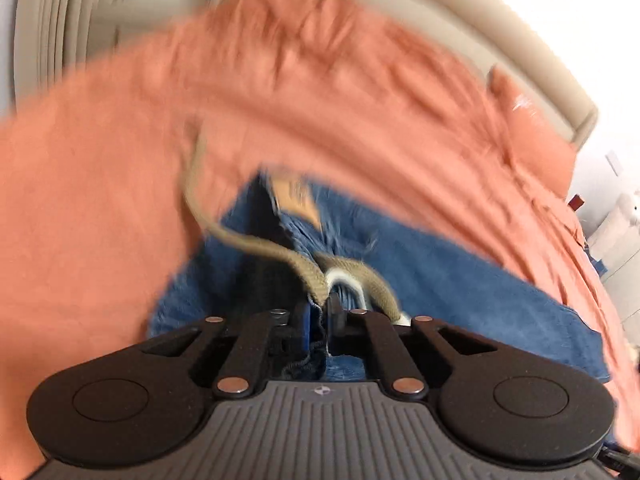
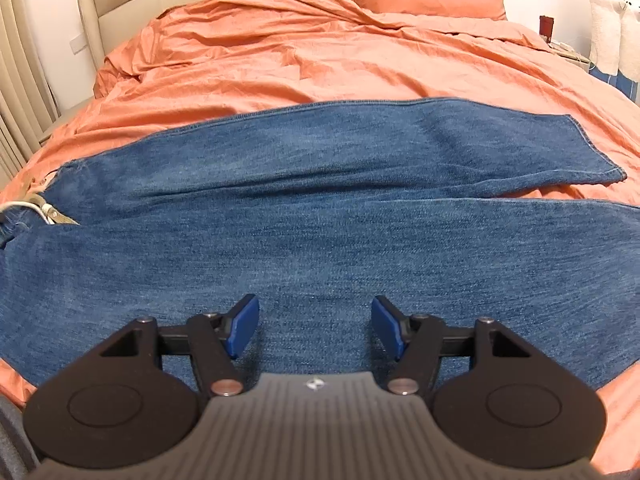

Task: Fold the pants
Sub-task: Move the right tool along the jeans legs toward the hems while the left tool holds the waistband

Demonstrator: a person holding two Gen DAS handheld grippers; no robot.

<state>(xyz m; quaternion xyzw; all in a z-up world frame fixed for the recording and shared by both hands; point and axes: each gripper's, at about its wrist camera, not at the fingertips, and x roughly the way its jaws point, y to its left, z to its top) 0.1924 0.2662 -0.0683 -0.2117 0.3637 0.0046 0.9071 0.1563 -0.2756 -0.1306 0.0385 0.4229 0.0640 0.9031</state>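
My left hand-held gripper (image 1: 325, 312) is clamped on the waistband of the jeans (image 2: 320, 216), which lie spread across the orange bed (image 2: 280, 60). The tan belt (image 1: 256, 246) trails loose there and could snag or drag. My right hand-held gripper (image 2: 316, 326) hovers open over the near leg; I risk pinching only one layer.

Heavily smeared by motion in the left wrist view, especially across the orange bedding (image 1: 120, 140) and headboard (image 1: 520, 52), with only the near gripper body sharp. Crisp in the right wrist view, evenly and softly lit, with faint shadows in the creases of the jeans (image 2: 320, 216). Bowed by fisheye at the edges, dark at the corners, washed out at upper right.
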